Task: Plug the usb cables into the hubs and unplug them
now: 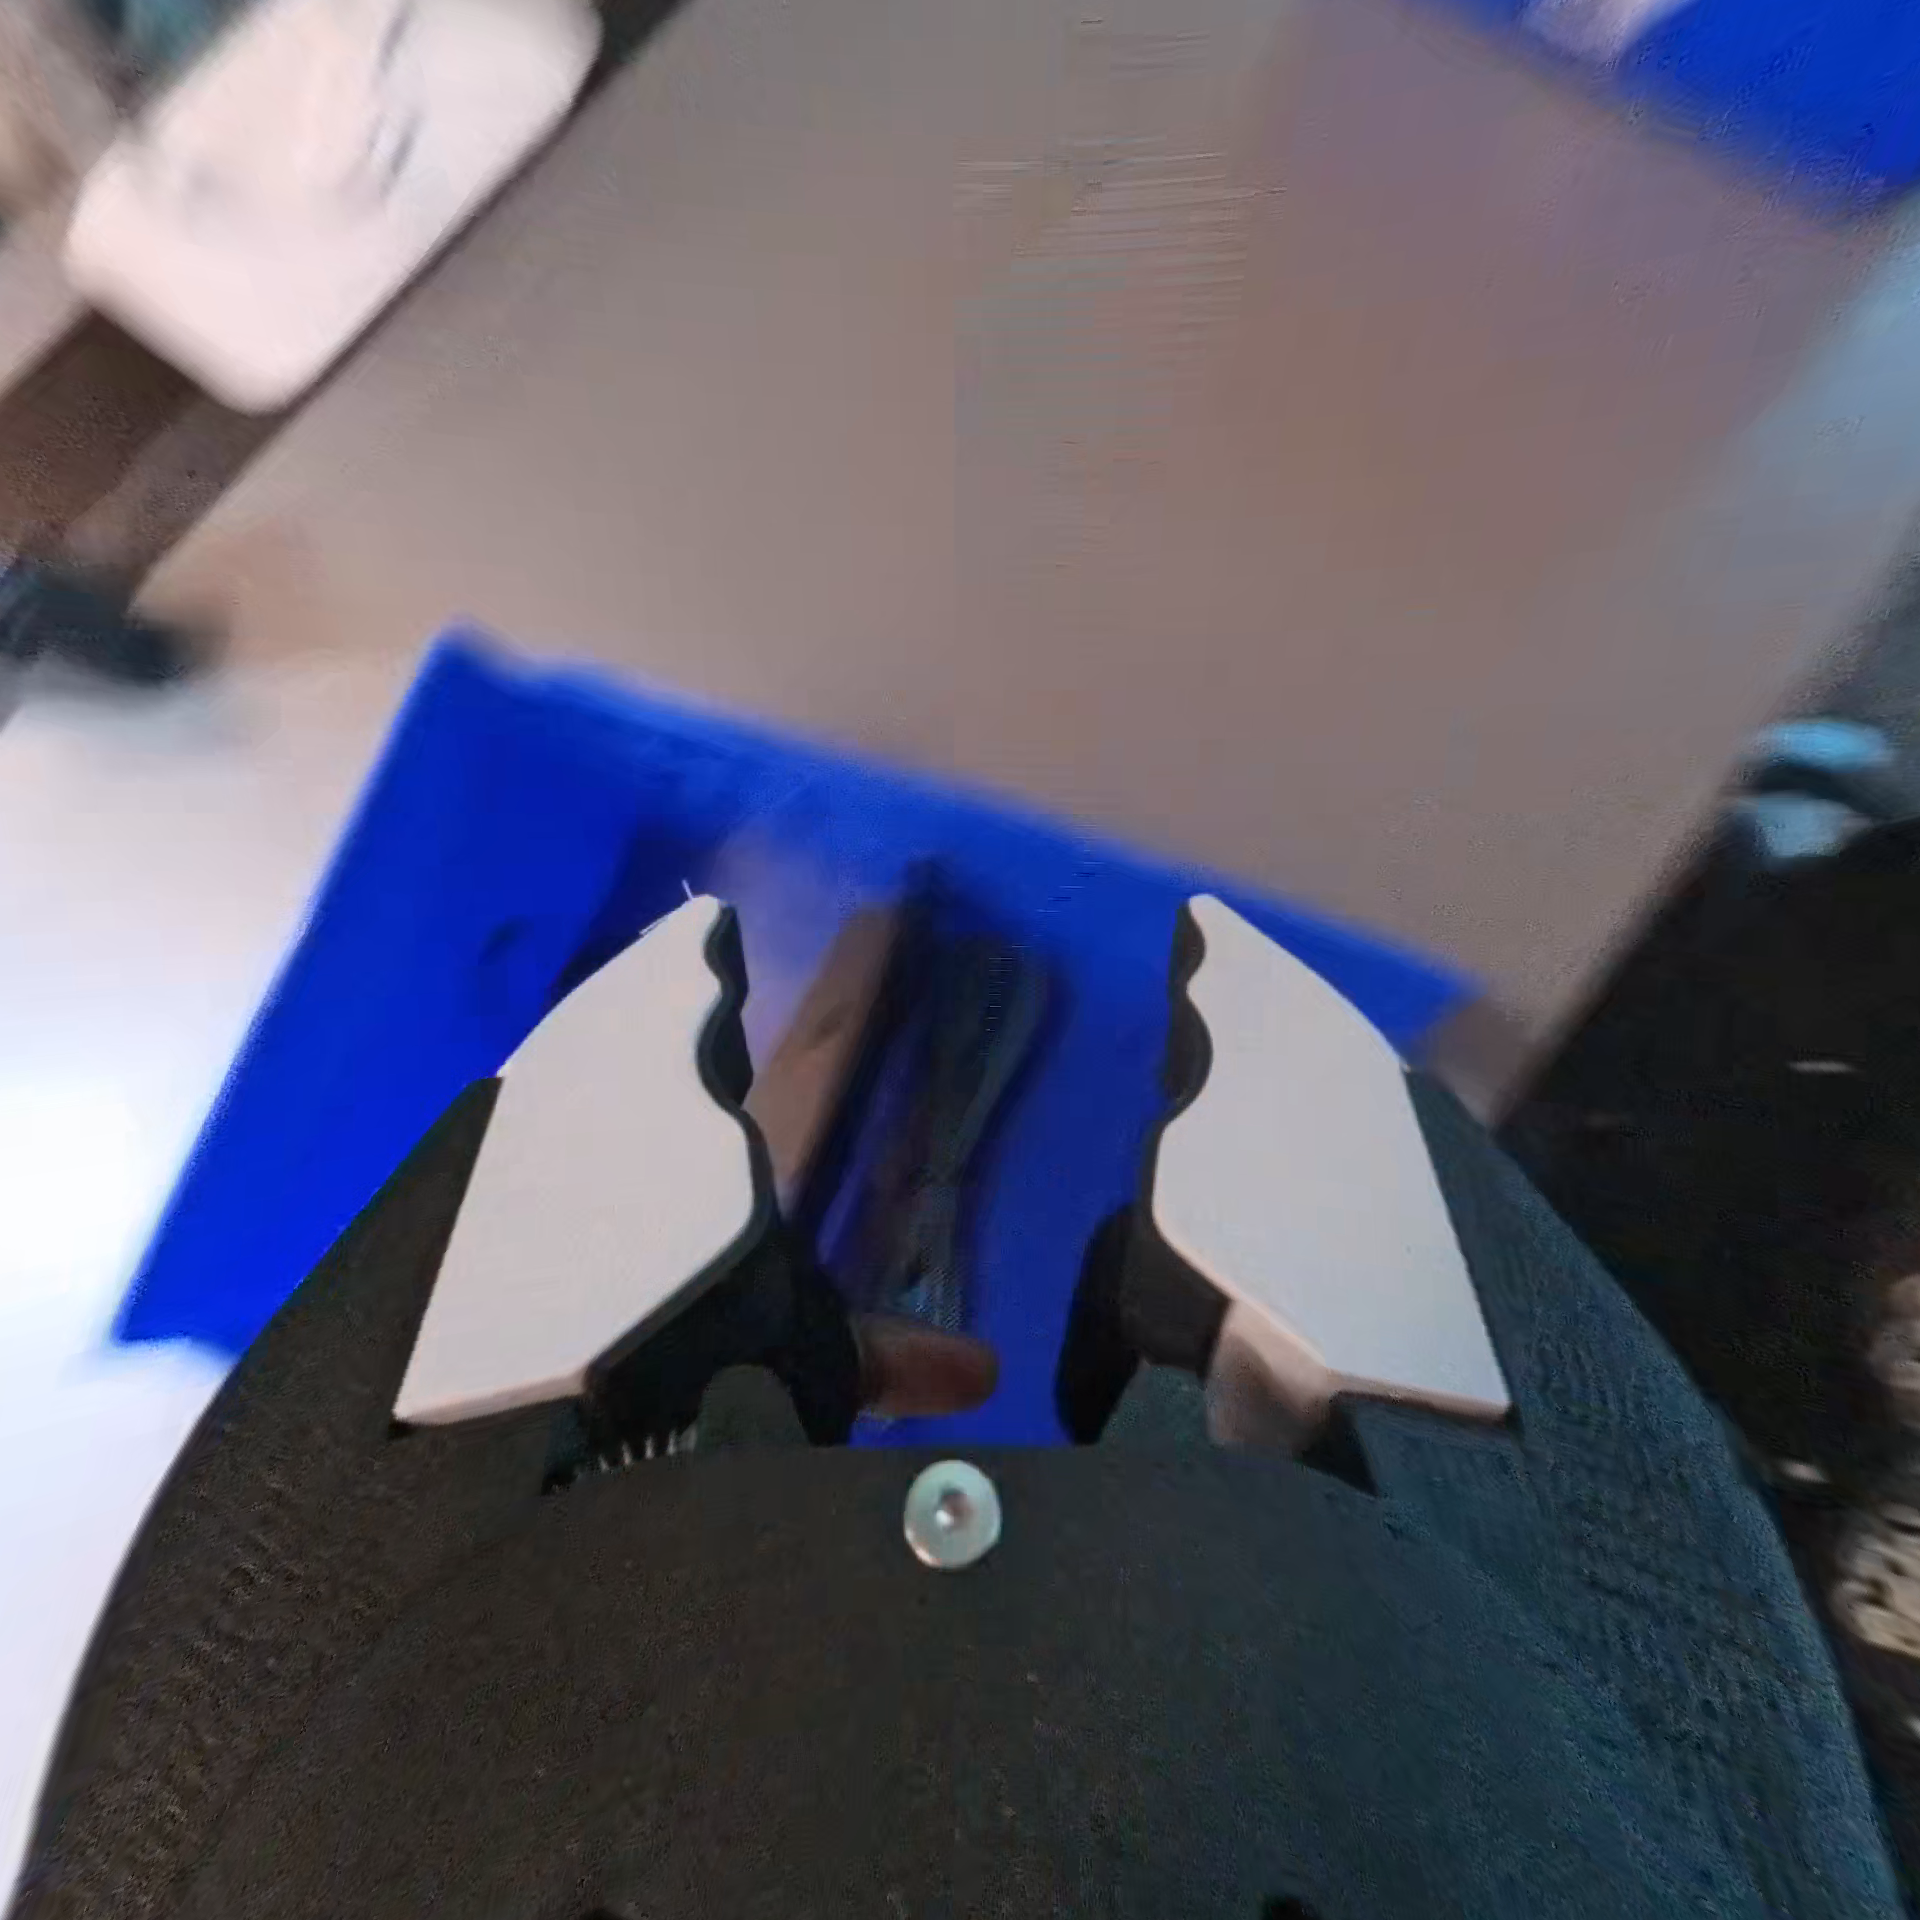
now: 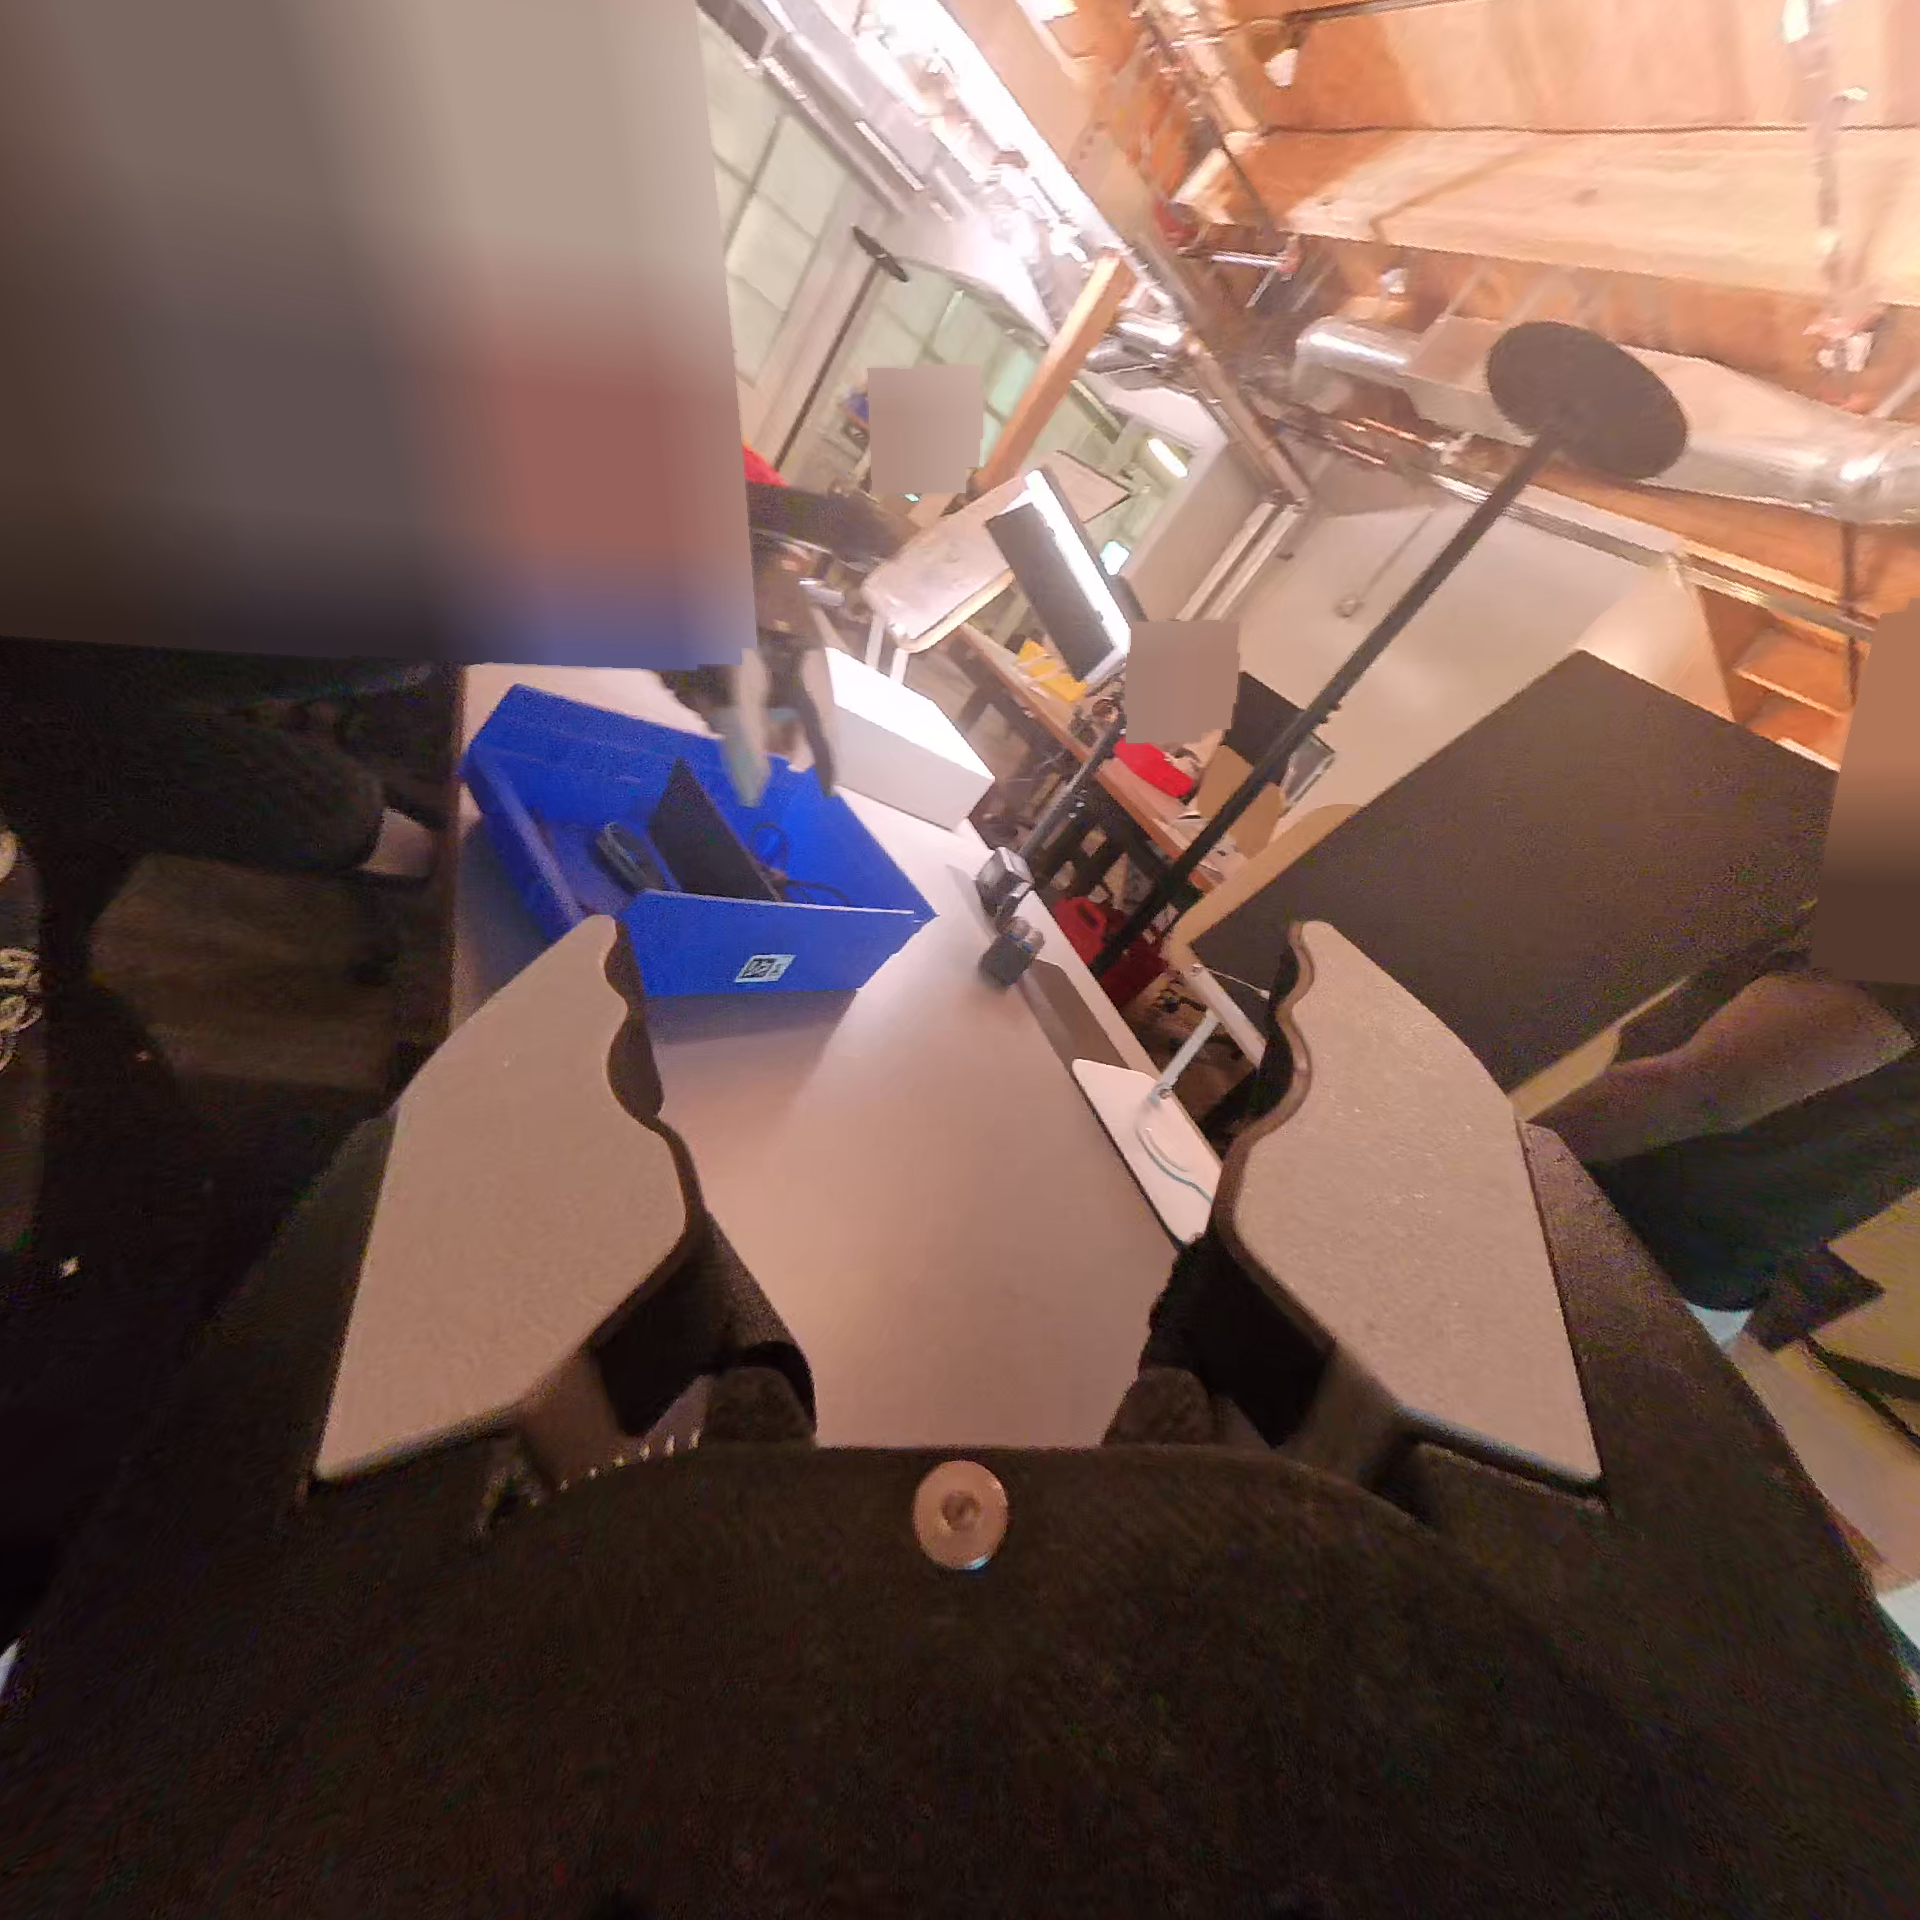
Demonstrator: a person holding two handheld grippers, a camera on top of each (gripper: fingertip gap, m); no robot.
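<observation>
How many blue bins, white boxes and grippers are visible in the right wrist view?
blue bin: 1
white box: 1
grippers: 2 (right gripper, open, near the camera; left gripper over the bin)
Total: 4

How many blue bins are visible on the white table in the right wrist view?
1: the blue bin sits on the white table, ahead and left of the open right gripper. Others may be hidden behind the blurred patch.

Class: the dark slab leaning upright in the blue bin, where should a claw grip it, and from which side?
Grip the dark slab's free top edge from above, fingers across its thin faces: it leans upright in the blue bin, whose walls block the sides.
</observation>
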